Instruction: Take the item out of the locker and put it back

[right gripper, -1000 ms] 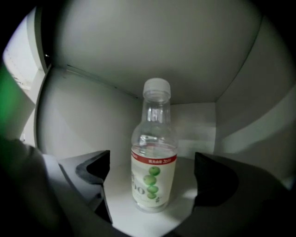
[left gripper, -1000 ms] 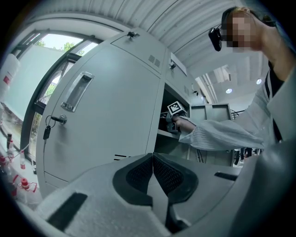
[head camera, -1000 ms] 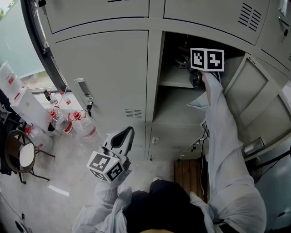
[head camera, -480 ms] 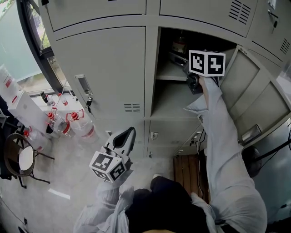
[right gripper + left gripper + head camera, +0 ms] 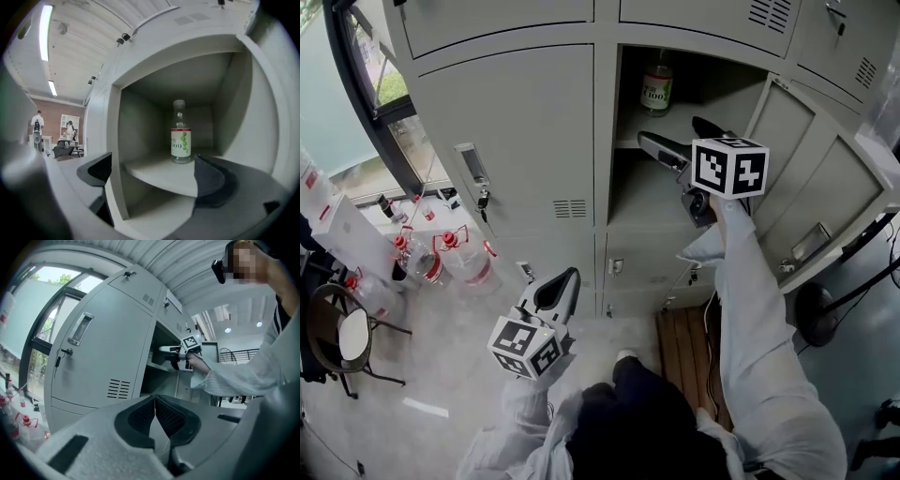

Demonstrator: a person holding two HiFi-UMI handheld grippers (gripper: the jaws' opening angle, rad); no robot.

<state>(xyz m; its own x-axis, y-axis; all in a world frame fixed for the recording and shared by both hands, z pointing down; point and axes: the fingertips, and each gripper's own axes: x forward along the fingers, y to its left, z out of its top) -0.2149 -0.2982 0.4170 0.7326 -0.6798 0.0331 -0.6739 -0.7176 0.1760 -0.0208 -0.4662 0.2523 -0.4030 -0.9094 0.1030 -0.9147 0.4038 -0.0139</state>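
right claw [image 5: 680,141] released, jaws wide apart, nothing between them. we hold it up at the mouth of the open locker [image 5: 628,112], about level with the shelf [image 5: 667,124]. in the right gripper view the right claw [image 5: 154,176] brackets the shelf [image 5: 159,171] front edge and touches nothing.

bottle [image 5: 656,86] stands upright on that shelf, toward the back of the upper compartment. it's apart from both jaws. right gripper view: bottle [image 5: 180,133] is clear, with a white label, green print and "100" readable.

locker door [image 5: 811,178] swung open to the right of our sleeve.

left claw [image 5: 565,278] clenched on nothing and held low at our left side. left gripper view confirms: left claw [image 5: 154,401] pads meet at the tips, and it aims at the lockers.

closed door [image 5: 525,141] left of the open one has a handle [image 5: 472,173] with a key [image 5: 483,199] hanging below it.

on the floor by the window [image 5: 384,89]: red-capped jugs [image 5: 469,262] and a stool [image 5: 352,323]. a wooden board [image 5: 684,347] lies at the locker base.

two people [image 5: 37,123] stand far off in the right gripper view.
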